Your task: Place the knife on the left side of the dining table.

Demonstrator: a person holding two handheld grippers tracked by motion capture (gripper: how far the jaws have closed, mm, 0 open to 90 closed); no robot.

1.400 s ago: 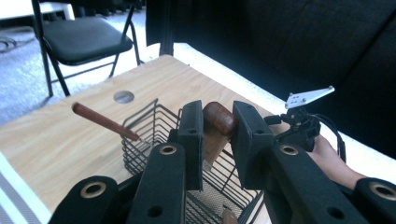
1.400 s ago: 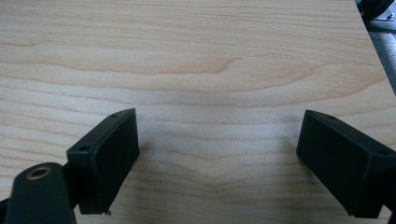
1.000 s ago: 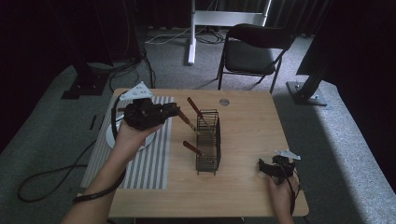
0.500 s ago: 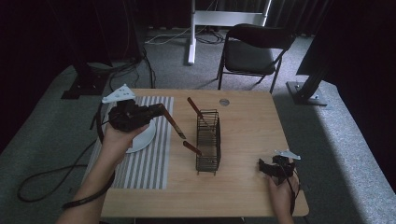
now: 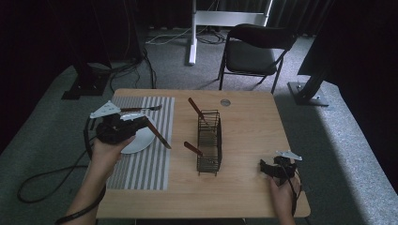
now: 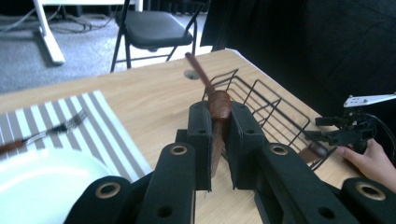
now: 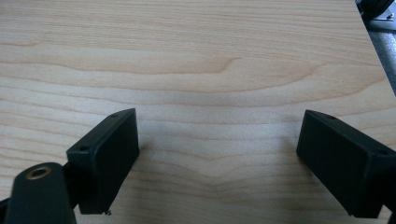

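The left gripper (image 5: pixel 141 123) holds a wooden-handled knife (image 6: pixel 217 122), jaws clamped on its handle, above the striped placemat (image 5: pixel 141 161) beside the wire basket (image 5: pixel 209 145); it looks light, stiff and slippery, while the right gripper (image 5: pixel 271 168) rests with jaws apart on the tabletop (image 5: pixel 244 122).

The high view was dim, with dark surroundings and soft light on the worktop (image 5: pixel 248 126) and the grey floor (image 5: pixel 338 126). In the left gripper view the near claw (image 6: pixel 217 140) looked blurred. The right gripper view was bright, with soft shadows under its jaws.
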